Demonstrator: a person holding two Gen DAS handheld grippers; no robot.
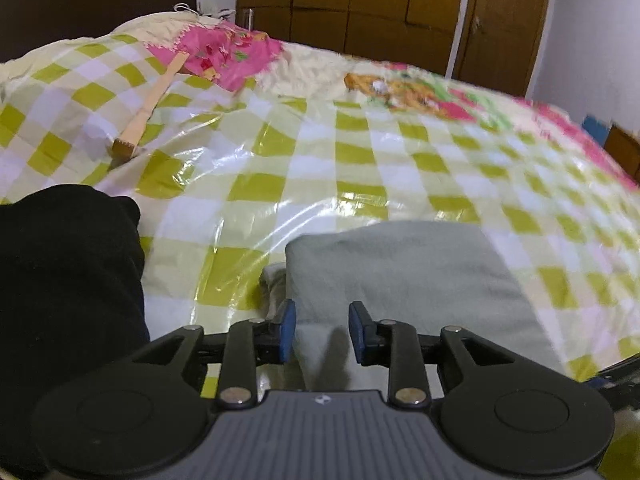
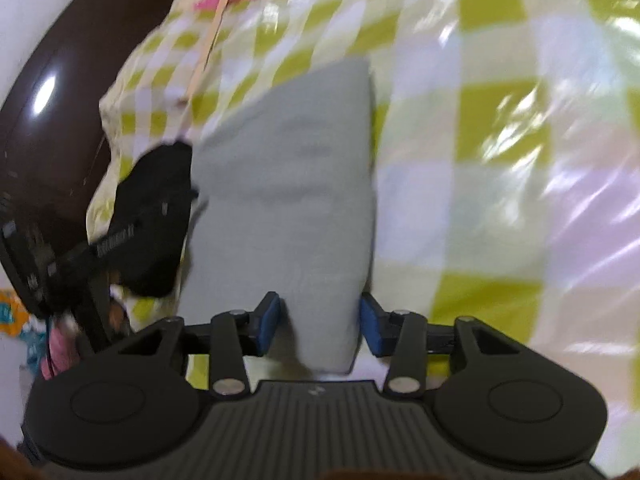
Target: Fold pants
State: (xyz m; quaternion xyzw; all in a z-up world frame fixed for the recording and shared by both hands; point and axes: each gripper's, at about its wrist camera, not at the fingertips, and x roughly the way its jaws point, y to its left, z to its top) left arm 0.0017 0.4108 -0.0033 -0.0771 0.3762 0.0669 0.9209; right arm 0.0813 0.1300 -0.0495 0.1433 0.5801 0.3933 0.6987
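One pair of folded grey cotton pants (image 1: 404,276) lay on the green-and-white checked bedspread under clear plastic sheeting (image 1: 320,152), near the front edge of the bed. In the right wrist view the grey bundle (image 2: 292,184) formed a long rectangle whose long axis ran away from the camera toward the far side of the bed, its near end narrower and lifted a little off the cover.

The left gripper (image 1: 322,330) stood over the bundle's near left corner with its two blue pads parted and grey cloth lying between them; neither pad pressed on the fabric, so it was released. The right gripper (image 2: 320,326) straddled the near end of the pants, its blue pads set apart on either side of the cloth with a sliver of gap at each, likewise not clenched.

One black garment (image 1: 68,280) lay heaped just left of the pants. One wooden back-scratcher with a long handle (image 1: 150,106) rested farther back on the checked cover, well apart from the bundle. One pink floral cloth (image 1: 224,54) lay crumpled beyond it, and a brown wooden wardrobe (image 1: 380,4) stood behind the bed.
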